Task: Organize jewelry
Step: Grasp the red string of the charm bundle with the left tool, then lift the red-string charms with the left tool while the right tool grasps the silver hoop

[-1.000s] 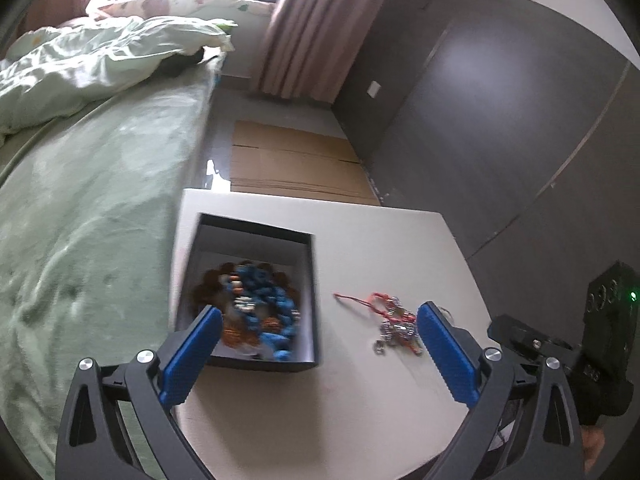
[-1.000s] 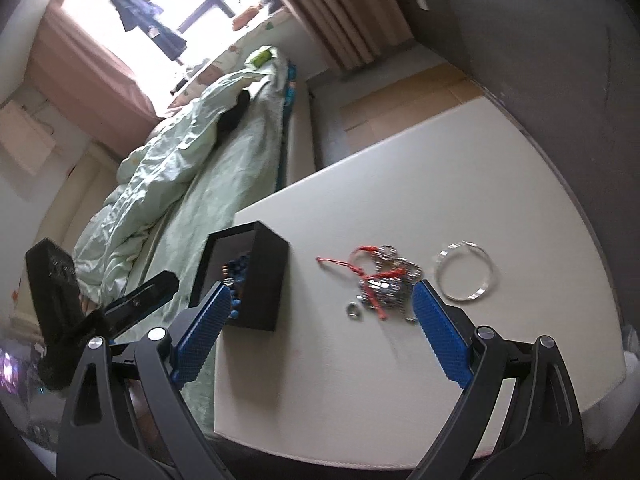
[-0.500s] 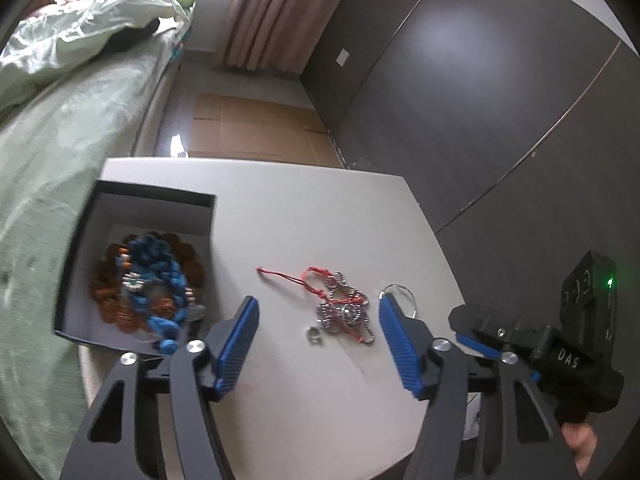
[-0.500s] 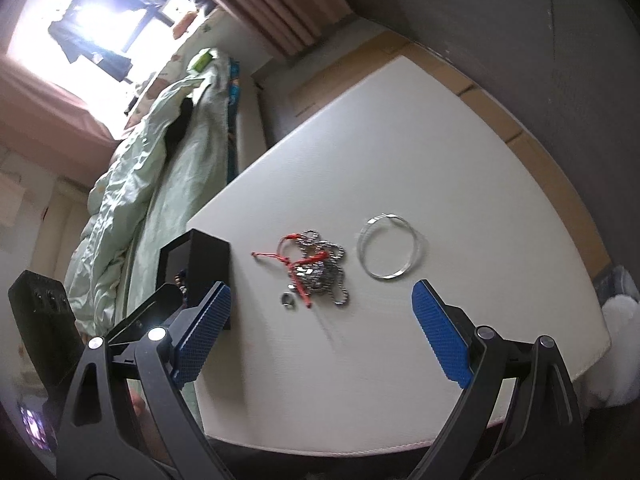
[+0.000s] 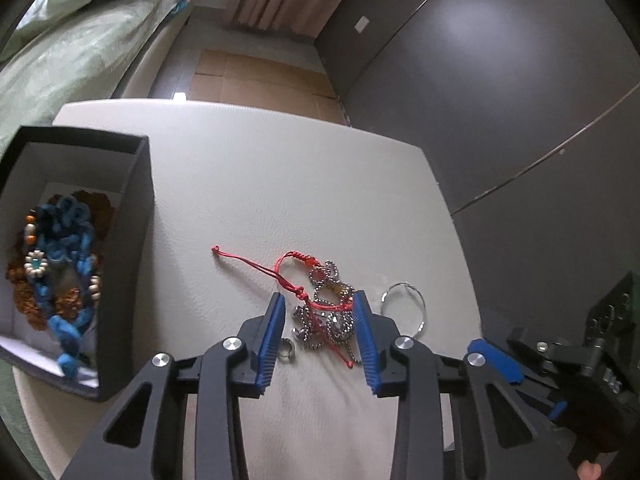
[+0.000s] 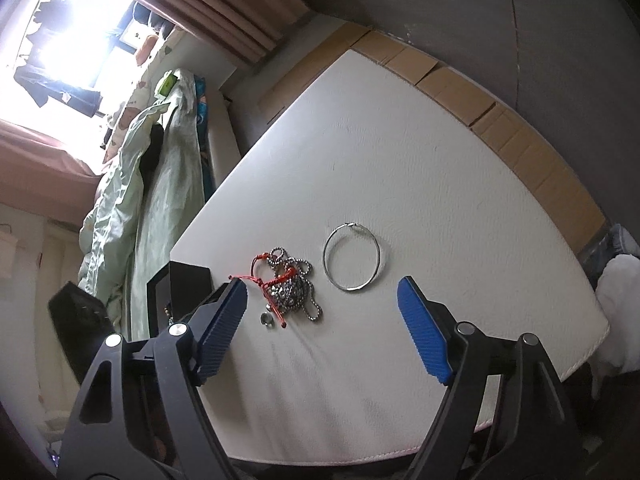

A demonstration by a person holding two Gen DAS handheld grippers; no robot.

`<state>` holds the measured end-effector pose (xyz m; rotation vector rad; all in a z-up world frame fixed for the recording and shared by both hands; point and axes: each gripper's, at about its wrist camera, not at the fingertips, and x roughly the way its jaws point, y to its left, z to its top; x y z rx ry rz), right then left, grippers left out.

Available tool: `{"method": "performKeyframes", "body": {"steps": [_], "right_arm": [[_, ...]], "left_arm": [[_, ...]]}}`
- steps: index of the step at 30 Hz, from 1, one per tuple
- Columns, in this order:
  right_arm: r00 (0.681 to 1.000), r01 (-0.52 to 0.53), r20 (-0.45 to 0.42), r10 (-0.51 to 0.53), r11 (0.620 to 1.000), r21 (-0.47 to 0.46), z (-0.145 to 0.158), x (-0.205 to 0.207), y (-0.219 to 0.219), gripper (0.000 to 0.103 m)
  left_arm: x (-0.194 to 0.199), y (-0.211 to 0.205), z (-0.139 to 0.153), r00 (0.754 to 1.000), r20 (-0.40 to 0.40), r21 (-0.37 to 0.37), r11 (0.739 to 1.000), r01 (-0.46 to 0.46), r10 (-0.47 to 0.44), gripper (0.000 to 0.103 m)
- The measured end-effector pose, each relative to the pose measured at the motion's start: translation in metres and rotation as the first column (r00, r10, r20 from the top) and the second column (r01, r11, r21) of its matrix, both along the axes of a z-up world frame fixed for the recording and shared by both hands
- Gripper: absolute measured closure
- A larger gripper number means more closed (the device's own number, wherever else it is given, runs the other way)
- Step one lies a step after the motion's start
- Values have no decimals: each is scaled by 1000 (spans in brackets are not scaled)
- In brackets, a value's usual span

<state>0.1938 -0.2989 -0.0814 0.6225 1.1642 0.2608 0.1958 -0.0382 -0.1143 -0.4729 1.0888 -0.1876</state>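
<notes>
A tangle of silver ball chain and red cord bracelet lies on the white table. My left gripper is low over it, jaws closing, and the tangle sits between the blue pads without being squeezed. A small silver ring lies by the left finger. A thin silver bangle rests just right of the tangle. My right gripper hovers near it, jaws wide but closing, with only bare table between them. The tangle sits beside its left finger. The black box holds blue and brown beads.
A bed with green bedding runs along the table's left side. Flattened cardboard lies on the floor beyond the table, below a dark wall. The right gripper's blue pad shows at the lower right of the left wrist view.
My left gripper swung from over the box to the tangle, sank closer to the table, and its jaws narrowed a lot. My right gripper rolled, moved closer to the bangle, and its jaws narrowed slightly.
</notes>
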Motion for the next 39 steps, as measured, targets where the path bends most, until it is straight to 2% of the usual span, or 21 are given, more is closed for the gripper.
{"method": "performKeyframes", "body": {"steps": [9, 13, 15, 17, 20, 21, 22, 26, 28, 34, 39], "right_arm": [[1000, 30, -3, -30, 999, 11, 3, 10, -11, 25], [999, 33, -1, -33, 999, 8, 3, 11, -11, 25], [999, 32, -3, -32, 999, -14, 2, 13, -10, 27], [1000, 20, -3, -20, 998, -58, 0, 15, -6, 32], [1000, -8, -5, 8, 991, -136, -3, 17, 4, 32], [1000, -20, -4, 19, 988, -151, -4, 17, 6, 32], [999, -34, -3, 34, 985, -169, -5, 17, 10, 32], [994, -105, 5, 111, 954, -281, -10, 19, 30, 32], [990, -133, 3, 141, 942, -308, -13, 22, 35, 32], [982, -174, 1, 187, 915, -363, -19, 27, 43, 32], [969, -220, 4, 248, 866, -450, -21, 26, 57, 32]], "left_arm": [[16, -3, -20, 997, -72, -51, 998, -34, 31, 71], [20, -5, -20, 997, -68, -39, 998, -41, 38, 71], [20, -9, -18, 998, -62, -7, 1000, -28, 27, 71], [19, -15, -16, 998, -59, 25, 1000, -12, 14, 72], [22, -14, -14, 998, -56, 73, 997, -9, 13, 88], [22, -12, -15, 998, -56, 85, 996, -13, 18, 97], [22, -9, -16, 998, -55, 77, 997, -14, 19, 99], [23, 0, -19, 998, -56, 13, 1000, -7, 8, 100], [21, 1, -17, 999, -48, -10, 1000, -5, 4, 100], [10, 7, 14, 999, 45, -50, 998, 23, -21, 100], [13, 13, 35, 995, 98, -76, 996, 40, -33, 100]]}}
